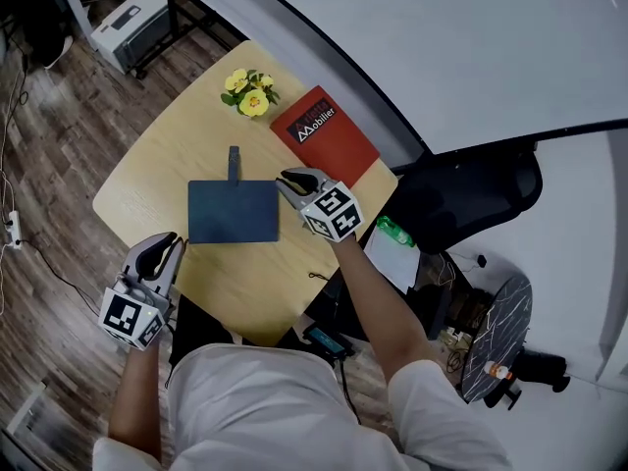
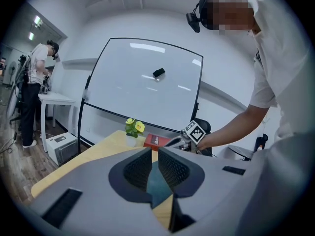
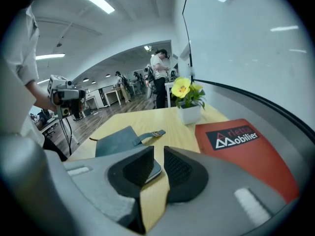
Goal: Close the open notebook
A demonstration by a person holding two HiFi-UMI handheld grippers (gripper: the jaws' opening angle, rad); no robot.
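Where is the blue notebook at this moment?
In the head view the blue notebook lies flat at the middle of the table, just left of the right gripper, with the red folder and flower pot beyond it.

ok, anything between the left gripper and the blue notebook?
Nothing. In the head view only bare tabletop separates the left gripper from the blue notebook.

The only words I can read stand on the red book (image 3: 246,151), at the far right corner of the table (image 1: 157,165). Its dark label says "Mobilier" in white after a white triangle mark. Above that is a red word beginning "Arl", too faint to finish. My right gripper (image 1: 291,179) and left gripper (image 1: 162,248) carry cubes of black-and-white square markers, patterns only.
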